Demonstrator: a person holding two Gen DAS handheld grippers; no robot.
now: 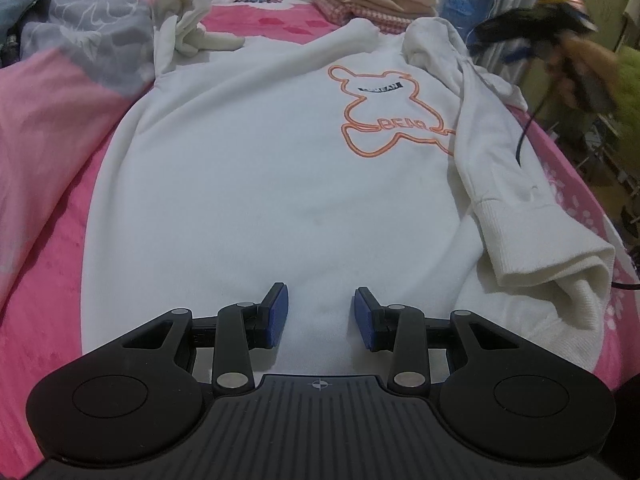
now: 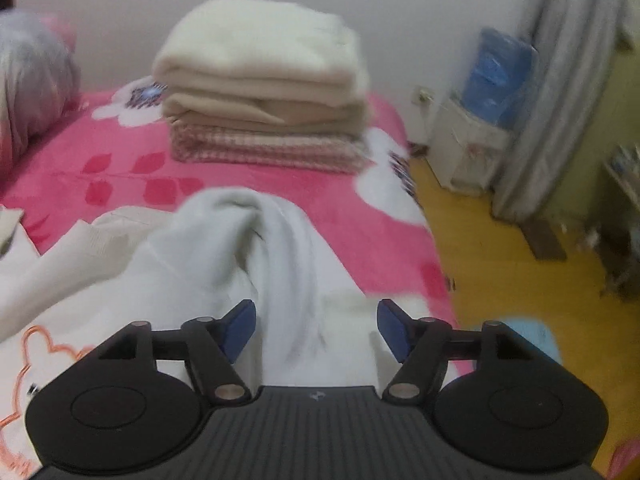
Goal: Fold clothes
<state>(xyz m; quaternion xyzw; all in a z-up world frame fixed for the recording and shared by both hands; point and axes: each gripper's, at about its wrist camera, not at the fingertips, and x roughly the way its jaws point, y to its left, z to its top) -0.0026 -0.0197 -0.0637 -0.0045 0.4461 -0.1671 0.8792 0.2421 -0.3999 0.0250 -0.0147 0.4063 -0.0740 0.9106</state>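
Sweatshirt (image 1: pixel 248 168) — white, with an orange bear outline (image 1: pixel 390 112) on the chest — lies spread flat on a pink bed (image 1: pixel 44 216), hem end nearest the left gripper (image 1: pixel 319 312). That gripper's blue pads (image 1: pixel 278 320) stand partly apart over the hem, nothing pinched between them; whether their tips touch the cloth I cannot tell. It points steeply down at the cloth, along the garment's length. The right gripper (image 2: pixel 316 326) has its jaws wide, clamped on nothing; a rumpled ridge of the sweatshirt's shoulder lies below the gap, beside the left pad (image 2: pixel 240 330), and contact is unclear in the blur. From the left wrist view it shows as a dark blurred shape with the person's hand (image 1: pixel 576 52) above the far shoulder. One sleeve (image 1: pixel 516 200) is folded in along the sweatshirt's side, its ribbed cuff towards the hem. The other sleeve (image 1: pixel 180 28) sits bunched at the far corner. A stack (image 2: pixel 264 88) of folded clothes sits beyond the collar, near the wall.
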